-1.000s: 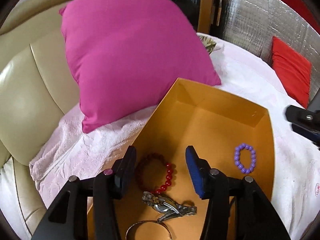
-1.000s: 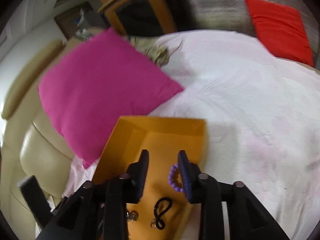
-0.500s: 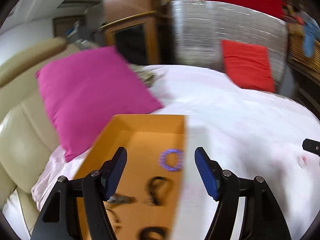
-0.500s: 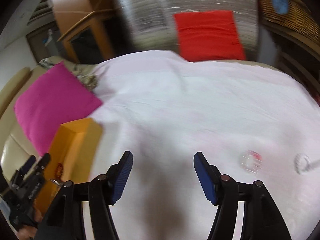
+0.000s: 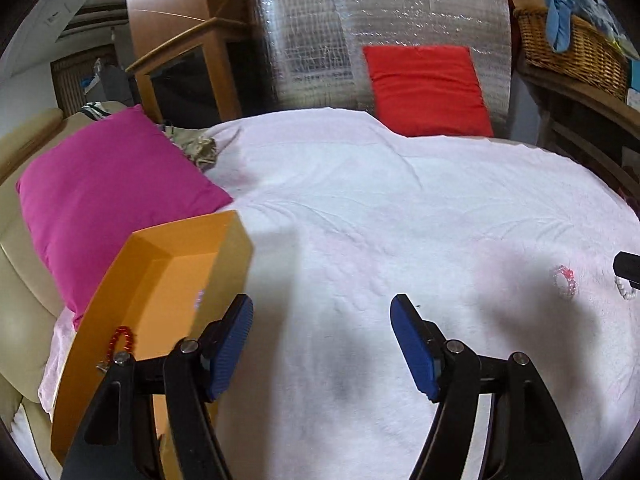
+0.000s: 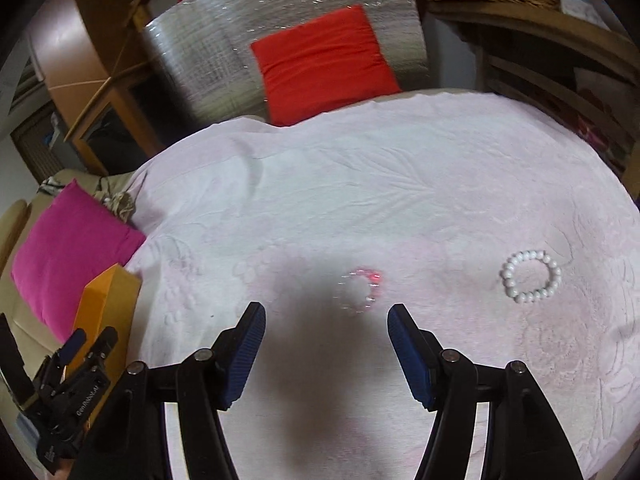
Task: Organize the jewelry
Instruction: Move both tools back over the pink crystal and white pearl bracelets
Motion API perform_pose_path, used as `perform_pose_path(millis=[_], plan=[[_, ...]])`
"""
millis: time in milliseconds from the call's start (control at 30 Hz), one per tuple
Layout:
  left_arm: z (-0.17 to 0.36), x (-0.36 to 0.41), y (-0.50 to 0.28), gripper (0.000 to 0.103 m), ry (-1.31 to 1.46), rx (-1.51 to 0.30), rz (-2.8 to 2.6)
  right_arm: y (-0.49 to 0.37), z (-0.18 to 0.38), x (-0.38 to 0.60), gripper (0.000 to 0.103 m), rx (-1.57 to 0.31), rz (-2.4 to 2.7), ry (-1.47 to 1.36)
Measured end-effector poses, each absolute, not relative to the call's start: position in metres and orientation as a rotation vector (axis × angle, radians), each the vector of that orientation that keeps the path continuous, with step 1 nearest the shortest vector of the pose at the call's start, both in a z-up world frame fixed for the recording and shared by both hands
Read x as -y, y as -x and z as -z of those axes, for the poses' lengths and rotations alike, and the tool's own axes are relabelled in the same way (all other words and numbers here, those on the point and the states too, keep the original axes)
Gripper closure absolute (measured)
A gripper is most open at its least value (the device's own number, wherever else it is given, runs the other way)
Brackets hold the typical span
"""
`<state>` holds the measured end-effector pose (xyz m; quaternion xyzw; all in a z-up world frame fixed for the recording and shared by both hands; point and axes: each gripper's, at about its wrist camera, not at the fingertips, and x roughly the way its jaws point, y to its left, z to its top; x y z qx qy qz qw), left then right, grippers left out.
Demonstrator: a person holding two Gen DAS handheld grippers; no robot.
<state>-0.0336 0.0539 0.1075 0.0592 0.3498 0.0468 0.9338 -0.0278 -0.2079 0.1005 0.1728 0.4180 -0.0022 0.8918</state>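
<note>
both grippers have swung away from the orange box (image 5: 160,280) at the bed's left edge, and both sets of fingers now stand wide apart, holding nothing. the right gripper (image 6: 326,354) faces a clear pink-beaded bracelet (image 6: 362,290) mid-bed, with the white pearl bracelet (image 6: 530,276) nearer the right edge. the left gripper (image 5: 322,350) hovers over bare blanket (image 5: 360,220). the purple bracelet seems delivered; the clear one likely comes next.

A lived-in home room: a bed under a pale pink blanket (image 5: 400,208) fills the frame, magenta cushion (image 5: 108,196) at left, wicker basket (image 5: 572,48) upper right, wooden cabinet (image 5: 188,76) upper left.
</note>
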Motion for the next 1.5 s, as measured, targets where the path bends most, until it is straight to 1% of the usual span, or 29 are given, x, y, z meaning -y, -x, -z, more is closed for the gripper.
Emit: perform_pose_path(millis=[633,1500], plan=[[-0.084,-0.012,0.008,0.031,-0.143,-0.781,-0.059,0.020,-0.076,0.266,0.036,-0.904,0.050,-0.530],[-0.060,0.037,-0.005,0.031,-0.213,-0.831,0.002,0.024,-0.060,0.324,0.036,-0.878,0.104,-0.599]])
